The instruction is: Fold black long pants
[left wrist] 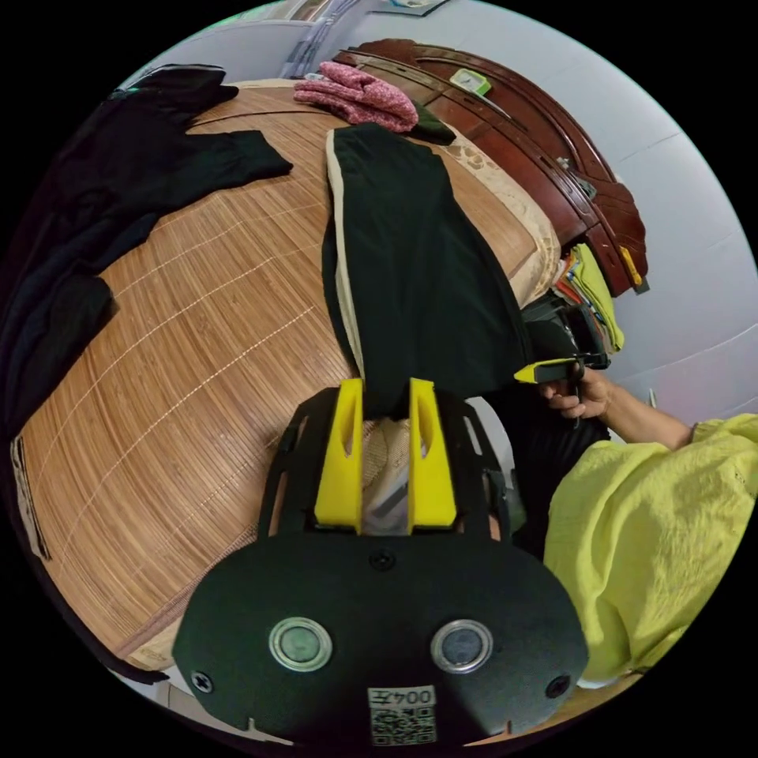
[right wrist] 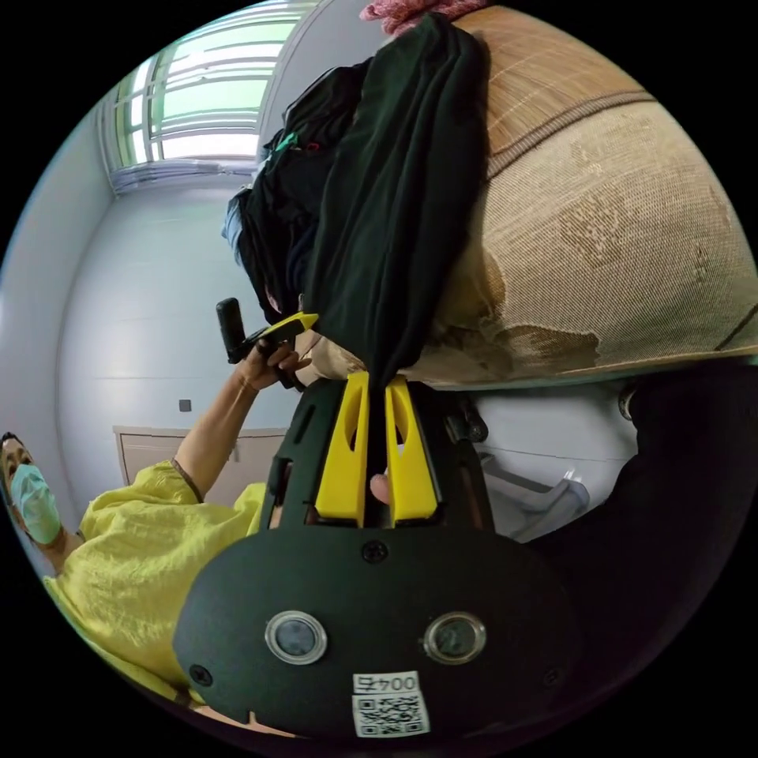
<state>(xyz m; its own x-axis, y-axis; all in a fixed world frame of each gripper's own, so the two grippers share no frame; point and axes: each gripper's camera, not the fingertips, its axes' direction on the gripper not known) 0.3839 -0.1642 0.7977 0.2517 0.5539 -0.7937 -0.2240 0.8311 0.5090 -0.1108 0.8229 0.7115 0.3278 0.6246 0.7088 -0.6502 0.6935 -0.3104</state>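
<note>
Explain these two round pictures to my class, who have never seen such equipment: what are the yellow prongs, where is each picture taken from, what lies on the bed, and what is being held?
No robot here: a person in a yellow top holds a hand-operated tool in each hand. Each tool carries a wide-angle camera, which is why the pictures are round and bent.

In the left gripper view, the yellow prongs are the left tool, its jaws closed on the near end of the black long pants. The pants lie stretched along a woven bed mat. Also on the mat: other dark clothes and a pink garment.

The right gripper view is tilted and looks from the bed's edge. The right tool pinches the pants there too, so both tools grip the same end.
</note>
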